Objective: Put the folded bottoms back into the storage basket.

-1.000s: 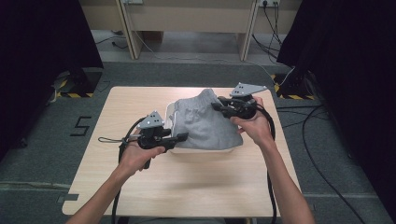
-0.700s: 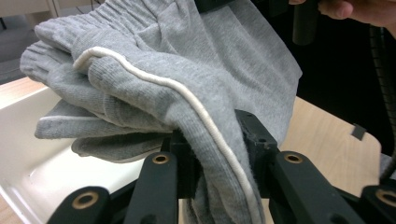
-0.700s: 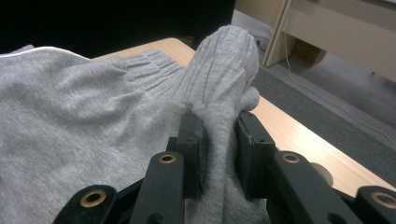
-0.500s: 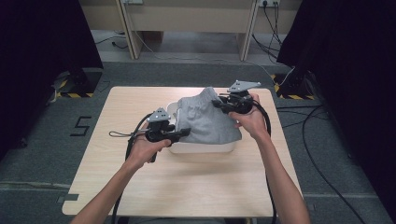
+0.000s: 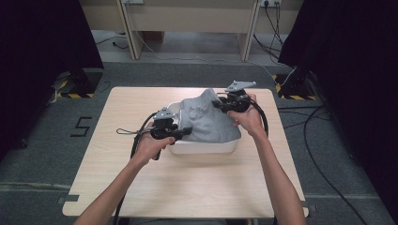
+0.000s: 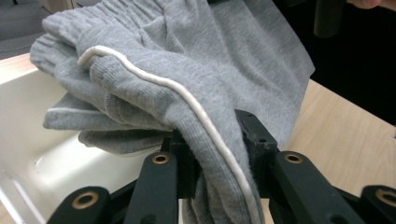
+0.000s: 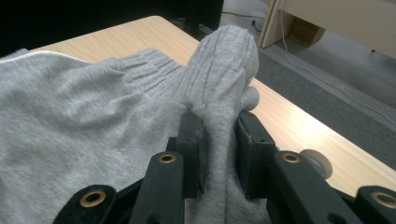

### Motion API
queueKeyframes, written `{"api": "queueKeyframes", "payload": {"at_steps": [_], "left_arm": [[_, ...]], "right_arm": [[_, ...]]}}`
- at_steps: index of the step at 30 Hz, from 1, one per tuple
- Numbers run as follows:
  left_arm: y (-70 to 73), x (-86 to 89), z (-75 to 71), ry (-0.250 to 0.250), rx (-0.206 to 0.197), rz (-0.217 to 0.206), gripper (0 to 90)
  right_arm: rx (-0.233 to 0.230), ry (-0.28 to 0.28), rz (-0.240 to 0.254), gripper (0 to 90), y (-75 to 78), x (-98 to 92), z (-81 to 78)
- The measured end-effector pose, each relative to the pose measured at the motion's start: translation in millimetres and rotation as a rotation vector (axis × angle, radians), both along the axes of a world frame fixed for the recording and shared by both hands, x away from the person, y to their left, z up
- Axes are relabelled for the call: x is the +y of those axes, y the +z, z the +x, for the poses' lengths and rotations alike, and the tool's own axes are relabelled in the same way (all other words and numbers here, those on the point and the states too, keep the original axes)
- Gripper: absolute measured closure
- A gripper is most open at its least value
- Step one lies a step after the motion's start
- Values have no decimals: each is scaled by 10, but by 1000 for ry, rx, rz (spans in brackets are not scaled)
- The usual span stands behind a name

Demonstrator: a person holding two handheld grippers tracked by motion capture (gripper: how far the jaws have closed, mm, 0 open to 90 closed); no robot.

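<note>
From the high view, we see a grey garment (image 5: 209, 123) draped over a white tub (image 5: 202, 147) near the middle of the tabletop (image 5: 187, 187). We hold the left gripper (image 5: 185, 132) at the garment's left edge and the right gripper (image 5: 219, 104) at its far right corner, where the cloth peaks upward.

In the left gripper view, our jaws are clamped on a fold of the grey garment (image 6: 187, 70), with its white piped edge (image 6: 205, 116) running down between them. The white tub (image 6: 56, 158) lies below and to the left, its inside partly bare, and most of the cloth hangs above it, not settled inside.

In the right gripper view, our jaws are clamped on the ribbed waistband (image 7: 219, 65), which stands up in a bunch above them; the rest of the grey garment (image 7: 84, 121) spreads away to the left over the tabletop (image 7: 289, 126).

We judge the step in hand to be lowering the folded garment into the tub. The next move calls for bringing both ends down together so the cloth sits inside the rim, then releasing both grips.
</note>
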State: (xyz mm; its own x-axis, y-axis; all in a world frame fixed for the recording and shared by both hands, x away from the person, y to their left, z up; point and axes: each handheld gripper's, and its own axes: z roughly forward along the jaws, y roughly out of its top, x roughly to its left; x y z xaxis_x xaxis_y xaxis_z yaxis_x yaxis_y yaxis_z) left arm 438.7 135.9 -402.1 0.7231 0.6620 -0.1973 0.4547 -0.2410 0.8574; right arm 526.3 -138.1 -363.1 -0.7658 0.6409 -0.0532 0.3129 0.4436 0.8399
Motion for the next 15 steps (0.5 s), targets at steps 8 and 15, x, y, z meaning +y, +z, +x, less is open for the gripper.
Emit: {"api": "queueKeyframes", "payload": {"at_steps": [8, 15], "left_arm": [[-78, -19, 44, 15, 1, 13, 699], [-185, -43, 92, 30, 18, 34, 698]], "right_arm": [[12, -6, -12, 736, -88, 31, 70], [31, -9, -28, 735, -190, 86, 135]]}}
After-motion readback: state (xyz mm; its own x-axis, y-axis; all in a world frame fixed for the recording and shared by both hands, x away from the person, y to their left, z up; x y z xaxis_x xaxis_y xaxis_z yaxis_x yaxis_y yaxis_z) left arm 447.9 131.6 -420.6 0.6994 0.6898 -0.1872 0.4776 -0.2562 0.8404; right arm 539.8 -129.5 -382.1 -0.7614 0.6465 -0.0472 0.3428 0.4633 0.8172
